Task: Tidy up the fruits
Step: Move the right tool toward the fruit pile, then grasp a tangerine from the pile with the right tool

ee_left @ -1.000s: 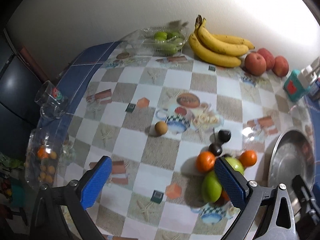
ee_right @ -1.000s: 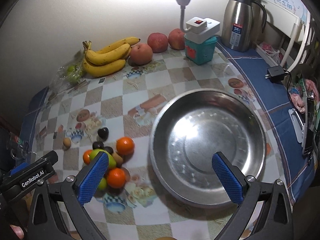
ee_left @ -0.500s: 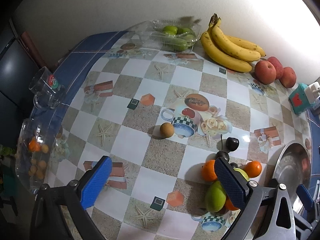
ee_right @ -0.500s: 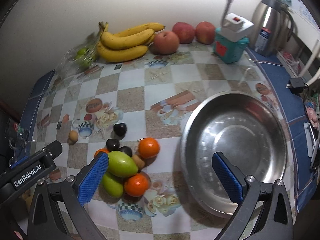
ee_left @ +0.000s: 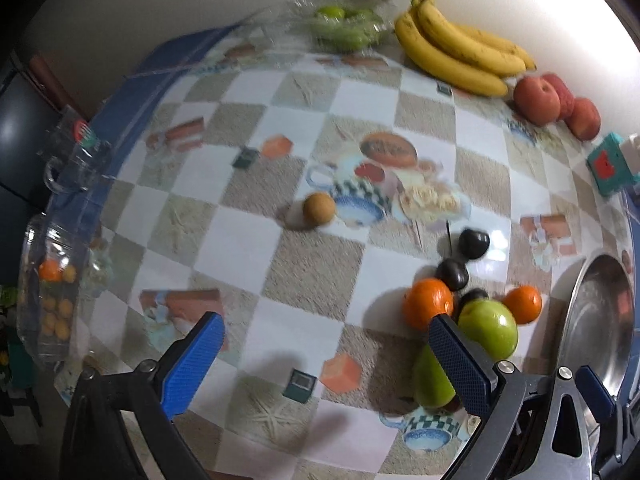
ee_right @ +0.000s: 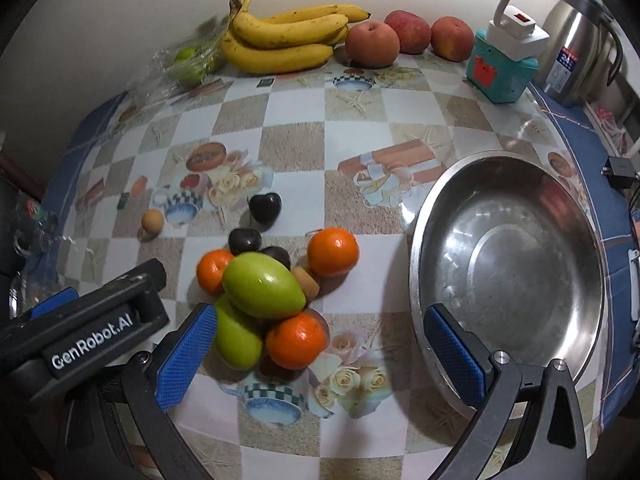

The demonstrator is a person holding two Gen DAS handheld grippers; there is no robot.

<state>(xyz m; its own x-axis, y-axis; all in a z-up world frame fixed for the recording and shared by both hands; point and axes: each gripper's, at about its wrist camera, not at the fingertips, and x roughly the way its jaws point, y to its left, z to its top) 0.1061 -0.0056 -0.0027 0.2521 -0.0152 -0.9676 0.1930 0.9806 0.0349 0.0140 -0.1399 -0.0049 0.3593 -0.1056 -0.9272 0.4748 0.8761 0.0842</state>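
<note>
A pile of fruit lies on the checked tablecloth: two green mangoes [ee_right: 262, 290], three oranges [ee_right: 333, 252], dark plums [ee_right: 265, 207] and a small brown fruit [ee_right: 153, 221]. In the left wrist view the top mango [ee_left: 489, 330] sits just beyond my right finger. An empty steel bowl [ee_right: 508, 264] stands right of the pile. My right gripper [ee_right: 320, 354] is open, empty, just in front of the pile. My left gripper [ee_left: 322, 362] is open, empty, left of the pile. Bananas [ee_right: 286, 38] and red apples [ee_right: 374, 44] lie at the back.
A bag of green fruit [ee_right: 188, 64] lies back left. A teal box with a white plug [ee_right: 506, 66] and a steel kettle [ee_right: 580, 56] stand back right. A glass mug [ee_left: 70, 156] and a clear box of small oranges [ee_left: 52, 296] sit at the left edge.
Both grippers have moved forward and closer to the fruit pile. The right gripper has swung left, so the pile sits nearer its centre. Both stay open and empty.
</note>
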